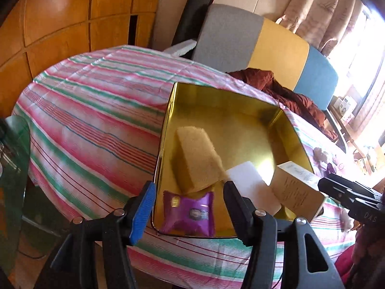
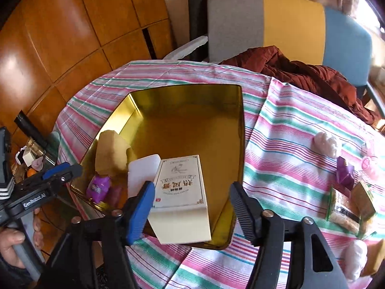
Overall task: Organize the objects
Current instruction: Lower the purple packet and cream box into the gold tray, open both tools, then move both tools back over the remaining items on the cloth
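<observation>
Left wrist cam has the left gripper (image 1: 189, 207) spread wide with nothing in it, hovering over the near edge of the gold tin (image 1: 216, 101) on the striped cloth (image 1: 84, 120). Inside the tin: a yellow sponge (image 1: 197, 156), a purple packet (image 1: 189, 214), a white pad (image 1: 250, 183) and a cream box (image 2: 180, 192) leaning against the near wall. Right gripper (image 2: 192, 207) is spread wide too, empty, just above the box. More packets (image 2: 346, 207) and white lumps (image 2: 327, 144) sit on the cloth off to the right, outside the tin.
</observation>
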